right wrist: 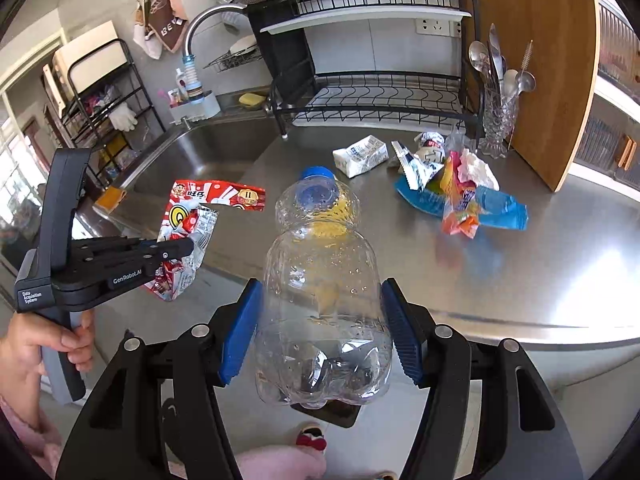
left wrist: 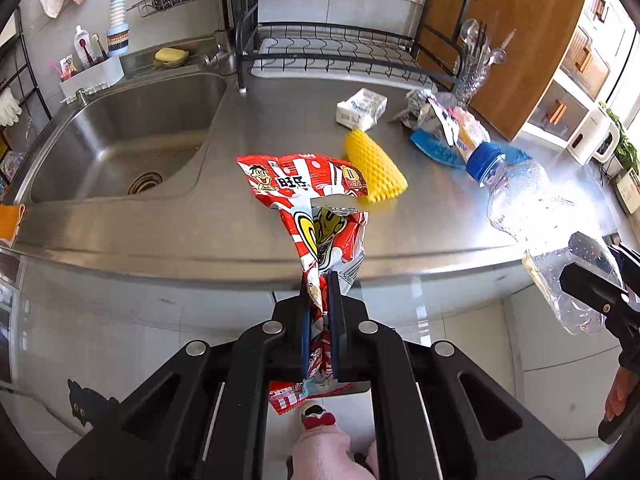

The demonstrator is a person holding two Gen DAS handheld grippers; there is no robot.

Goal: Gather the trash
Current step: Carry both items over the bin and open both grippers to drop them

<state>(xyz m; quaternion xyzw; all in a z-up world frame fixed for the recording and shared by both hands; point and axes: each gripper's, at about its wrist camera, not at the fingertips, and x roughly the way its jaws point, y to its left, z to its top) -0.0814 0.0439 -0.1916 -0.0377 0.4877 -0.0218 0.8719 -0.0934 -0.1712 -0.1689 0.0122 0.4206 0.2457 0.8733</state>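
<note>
Two pieces of trash are held off the desk's (left wrist: 160, 240) front edge: the left hand-held gripper (left wrist: 321, 280) is clenched on a red-and-white snack wrapper (left wrist: 320, 200), and the right hand-held gripper (right wrist: 320, 312), angled downward, grasps a clear plastic bottle (right wrist: 320, 280) with a blue cap. More wrappers (right wrist: 460, 196) lie near the desk's back edge by the dish rack (right wrist: 380, 96); bare steel lies between.
</note>
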